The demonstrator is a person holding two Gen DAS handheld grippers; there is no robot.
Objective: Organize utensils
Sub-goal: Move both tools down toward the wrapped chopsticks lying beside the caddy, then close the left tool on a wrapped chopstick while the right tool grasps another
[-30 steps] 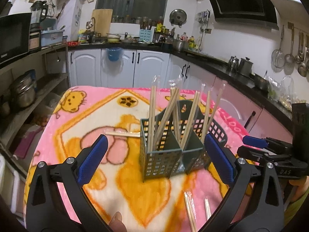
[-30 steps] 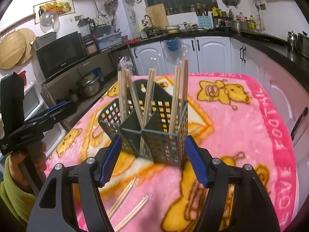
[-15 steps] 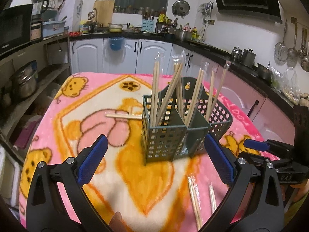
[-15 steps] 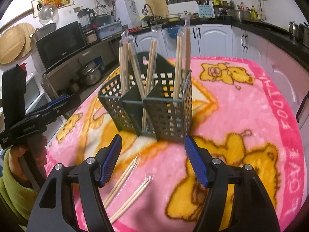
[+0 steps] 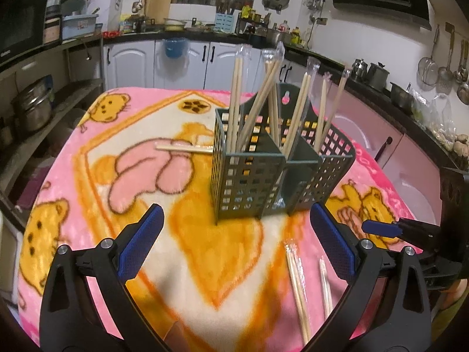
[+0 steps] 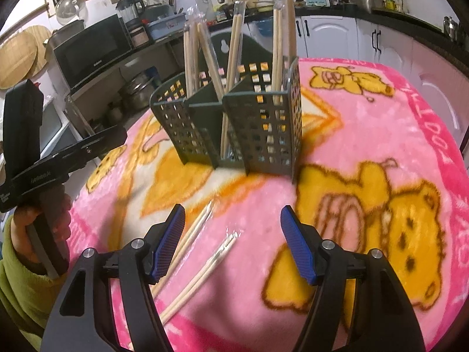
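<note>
A dark green perforated utensil holder (image 5: pixel 263 173) (image 6: pixel 243 129) stands on the pink cartoon blanket (image 5: pixel 146 193) (image 6: pixel 366 158) with several plastic-wrapped chopstick pairs upright in its compartments. Two wrapped pairs lie loose on the blanket in front of it (image 5: pixel 299 284) (image 6: pixel 199 261). One more pair lies to the holder's left (image 5: pixel 184 147). My left gripper (image 5: pixel 237 243) is open and empty, hovering in front of the holder. My right gripper (image 6: pixel 233 243) is open and empty, low over the loose pairs. Each gripper shows in the other's view (image 5: pixel 410 231) (image 6: pixel 58 158).
The blanket covers a table in a kitchen. White cabinets and a dark counter (image 5: pixel 187 58) run behind and to the right. Open shelves with pots and a microwave (image 6: pixel 91 55) stand at the left.
Both grippers have dropped lower and tilted down toward the blanket. The loose chopstick pairs in front of the holder now lie closer under the right gripper. Both stay open.
</note>
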